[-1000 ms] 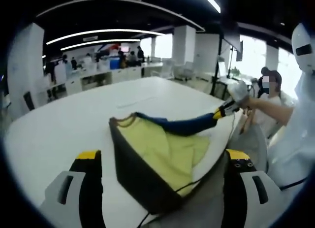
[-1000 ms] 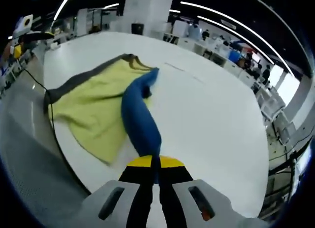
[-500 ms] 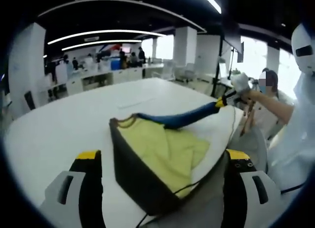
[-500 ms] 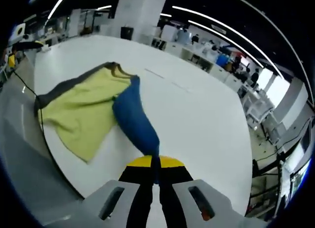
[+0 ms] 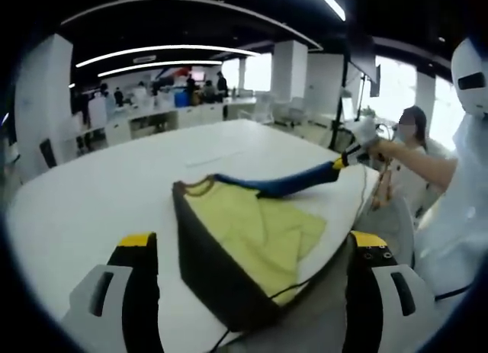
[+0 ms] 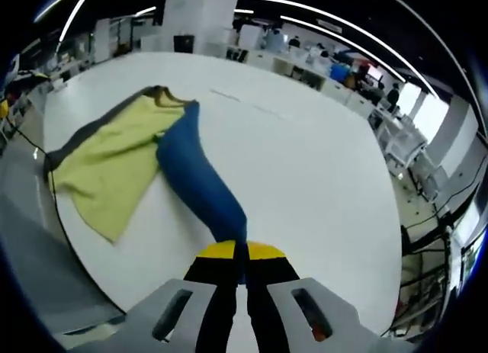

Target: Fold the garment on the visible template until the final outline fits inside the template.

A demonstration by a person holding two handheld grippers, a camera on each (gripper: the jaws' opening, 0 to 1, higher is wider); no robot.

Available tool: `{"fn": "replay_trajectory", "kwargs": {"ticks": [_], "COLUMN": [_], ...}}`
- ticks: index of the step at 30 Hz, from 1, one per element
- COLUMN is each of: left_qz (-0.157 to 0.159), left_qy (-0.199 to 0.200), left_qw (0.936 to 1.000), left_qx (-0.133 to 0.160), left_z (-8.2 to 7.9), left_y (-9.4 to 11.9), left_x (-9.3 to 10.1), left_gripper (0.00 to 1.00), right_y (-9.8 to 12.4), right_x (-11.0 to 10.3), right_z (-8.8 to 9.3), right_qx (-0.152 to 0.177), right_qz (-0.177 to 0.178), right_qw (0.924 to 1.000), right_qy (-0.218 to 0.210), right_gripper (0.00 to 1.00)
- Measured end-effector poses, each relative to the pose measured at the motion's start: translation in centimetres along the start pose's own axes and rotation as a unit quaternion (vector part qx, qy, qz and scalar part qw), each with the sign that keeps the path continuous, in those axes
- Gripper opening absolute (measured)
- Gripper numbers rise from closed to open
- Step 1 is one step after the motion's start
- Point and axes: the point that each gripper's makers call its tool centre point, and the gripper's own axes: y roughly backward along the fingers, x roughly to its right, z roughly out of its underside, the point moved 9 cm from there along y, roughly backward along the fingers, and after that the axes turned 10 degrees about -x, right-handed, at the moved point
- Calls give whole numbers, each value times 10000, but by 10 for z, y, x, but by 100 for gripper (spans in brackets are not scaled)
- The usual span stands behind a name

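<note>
A: Where is the garment [image 5: 252,239]?

B: It lies on the big white table [image 5: 99,193], near the table's edge. Its body is yellow with a dark band along one side, and it has a blue sleeve [image 6: 194,178].

A: What has hold of it?

B: The right gripper [image 6: 240,265]. In the right gripper view its two jaws are pressed together, and the end of the blue sleeve is pinched between the yellow tips. The sleeve runs from there away across the white top to the yellow body, drawn out fairly straight.

A: Can you see that gripper from the other side?

B: Yes. In the left gripper view it comes in from the right, held in a person's hand [image 5: 364,130], with the sleeve stretched from the garment's collar up to it, lifted off the table.

A: And the left gripper [image 5: 255,250]?

B: Its jaws stand wide apart at the bottom of its own view, one on each side of the garment. They grip nothing. The dark edge of the garment lies between them, nearer the left jaw, but I cannot tell whether either jaw touches the cloth.

A: Anything else on the table?

B: A thin dark cable [image 6: 53,208] follows the table's edge beside the garment. I cannot make out a template outline on the white top. Behind is an open office with desks and people far off.
</note>
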Motion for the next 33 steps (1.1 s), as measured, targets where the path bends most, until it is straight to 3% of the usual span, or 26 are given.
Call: {"fn": "replay_trajectory", "kwargs": {"ticks": [6,8,13,16,25,33], "left_qz": [-39,-42,-31,4,-36,-48], "left_qy": [25,50,50,47,41,103], "left_qw": [10000,10000,10000,10000,10000,9999], "left_qx": [-43,-38,-74,-52,-1,-51], "left_z": [1,0,0,-1,-5,-3], "left_y": [0,0,-1,-1,0,0], "left_x": [0,0,0,1,3,5], "left_gripper": [100,100,100,100,100,100], "right_y": [-2,-5,-12,-16,-29,-51], "right_x": [-5,4,6,8,18,50], "right_z": [8,10,15,17,23,32], "right_qx": [-140,-142,-251,-458,-577,-658], "right_qz": [103,143,-48,5,-82,-28], "right_qw": [9998,9997,9992,9988,9977,9965], "right_qy": [-106,-151,-312,-180,-337,-508], "right_gripper": [3,3,3,3,3,3]}}
